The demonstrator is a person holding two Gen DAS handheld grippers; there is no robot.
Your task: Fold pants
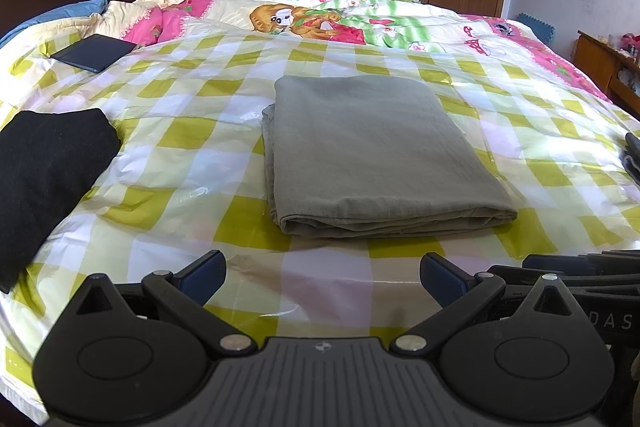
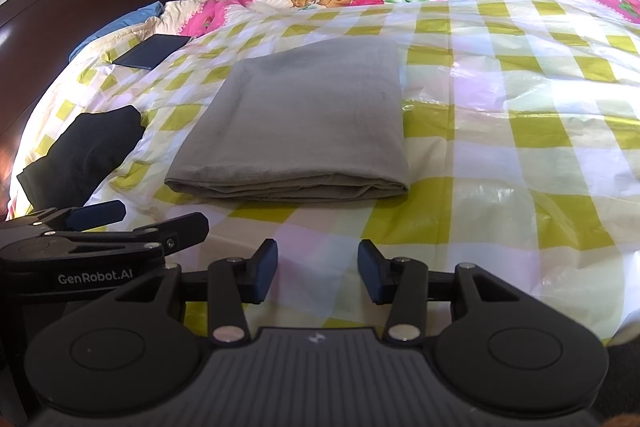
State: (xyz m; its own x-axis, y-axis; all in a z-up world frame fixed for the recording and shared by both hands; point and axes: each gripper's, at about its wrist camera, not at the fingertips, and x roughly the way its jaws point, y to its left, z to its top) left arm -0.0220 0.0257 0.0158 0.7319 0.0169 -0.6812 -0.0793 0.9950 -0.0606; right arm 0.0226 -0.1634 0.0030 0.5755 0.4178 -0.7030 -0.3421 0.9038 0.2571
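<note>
The grey-green pants [image 1: 372, 151] lie folded into a flat rectangle on the checked plastic sheet [image 1: 192, 131] on the bed, also shown in the right wrist view [image 2: 304, 119]. My left gripper [image 1: 322, 281] is open and empty, held near the bed's front edge, short of the pants. My right gripper [image 2: 318, 277] is open and empty, also short of the pants and to their right. The left gripper shows at the lower left of the right wrist view [image 2: 140, 223].
A folded black garment [image 1: 48, 171] lies left of the pants. A dark tablet case [image 1: 94, 53] lies at the far left near blue pillows. A cartoon quilt [image 1: 320, 15] covers the far bed. Wardrobe and door stand behind; a wooden shelf [image 1: 604, 63] is at right.
</note>
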